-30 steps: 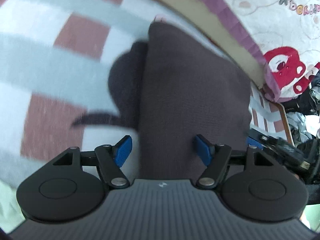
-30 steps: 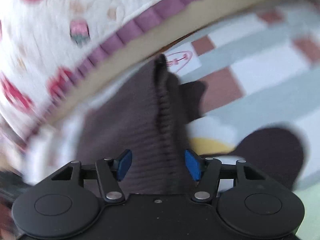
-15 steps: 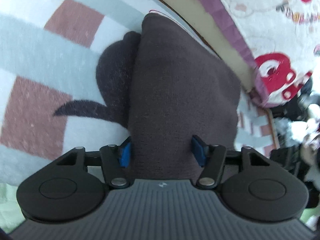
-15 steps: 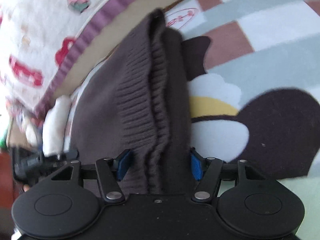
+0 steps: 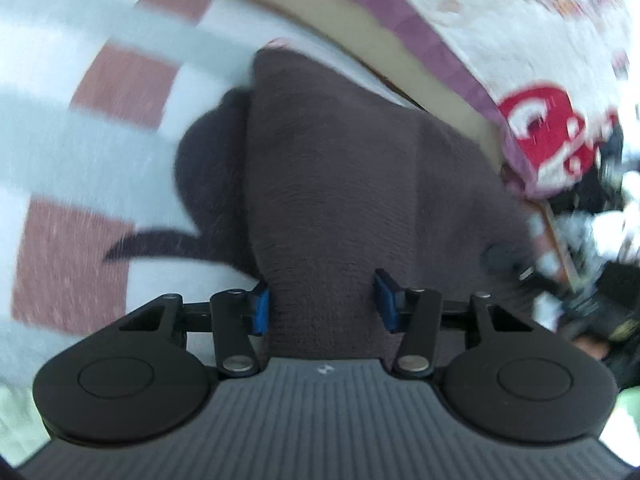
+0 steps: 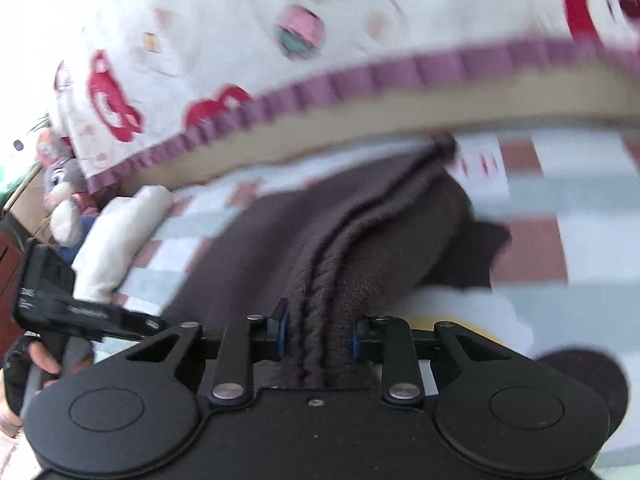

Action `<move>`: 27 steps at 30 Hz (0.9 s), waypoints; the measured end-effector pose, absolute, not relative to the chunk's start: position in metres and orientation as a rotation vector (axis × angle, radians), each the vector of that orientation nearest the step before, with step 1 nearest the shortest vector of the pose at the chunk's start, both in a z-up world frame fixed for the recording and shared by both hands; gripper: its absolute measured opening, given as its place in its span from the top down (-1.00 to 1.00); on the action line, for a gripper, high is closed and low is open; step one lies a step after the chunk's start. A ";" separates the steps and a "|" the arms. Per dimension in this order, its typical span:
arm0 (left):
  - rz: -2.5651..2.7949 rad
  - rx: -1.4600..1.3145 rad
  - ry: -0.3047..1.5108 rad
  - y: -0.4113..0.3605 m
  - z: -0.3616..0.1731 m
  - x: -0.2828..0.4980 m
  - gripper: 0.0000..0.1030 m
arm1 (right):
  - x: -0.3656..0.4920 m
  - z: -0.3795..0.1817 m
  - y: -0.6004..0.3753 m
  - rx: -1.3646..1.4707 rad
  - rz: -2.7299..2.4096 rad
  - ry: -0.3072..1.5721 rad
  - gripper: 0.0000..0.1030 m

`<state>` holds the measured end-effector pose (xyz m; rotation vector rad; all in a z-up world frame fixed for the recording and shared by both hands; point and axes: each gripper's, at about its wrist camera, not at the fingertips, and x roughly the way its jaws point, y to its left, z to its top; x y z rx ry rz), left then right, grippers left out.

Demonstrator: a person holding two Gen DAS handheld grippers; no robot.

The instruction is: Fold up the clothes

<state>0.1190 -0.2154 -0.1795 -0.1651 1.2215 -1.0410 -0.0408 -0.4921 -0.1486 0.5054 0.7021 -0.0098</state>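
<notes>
A dark brown knitted garment [image 5: 344, 176] lies folded on a checked mat [image 5: 100, 160]. My left gripper [image 5: 320, 304] is shut on one end of it, the blue pads pressing the thick fold. My right gripper [image 6: 318, 338] is shut on the other end, on several ribbed layers of the brown garment [image 6: 320, 232]. The left gripper [image 6: 56, 300] and the hand holding it show at the left in the right wrist view. Both views are blurred.
A white quilt with red prints and a purple frill [image 6: 280, 60] hangs over a beige bed edge [image 6: 360, 124] behind the garment. A white folded cloth [image 6: 120, 232] and a plush rabbit [image 6: 60, 184] lie at the left. Clutter [image 5: 592, 240] sits at the right.
Both grippers have closed tighter on the garment's ends. The right gripper's pads moved in much closer and it swung, showing more of the quilt. The garment is lifted a little.
</notes>
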 end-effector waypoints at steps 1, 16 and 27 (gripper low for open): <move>-1.049 -0.109 1.185 -0.221 -0.175 0.113 0.05 | -0.042 -0.139 -0.487 0.478 -0.007 0.689 0.39; -1.013 0.054 1.163 -0.234 -0.173 0.100 -0.05 | -0.031 -0.170 -0.480 0.266 -0.165 0.877 0.39; -1.013 -0.132 1.242 -0.222 -0.189 0.110 0.16 | -0.034 -0.181 -0.495 0.411 -0.160 0.886 0.14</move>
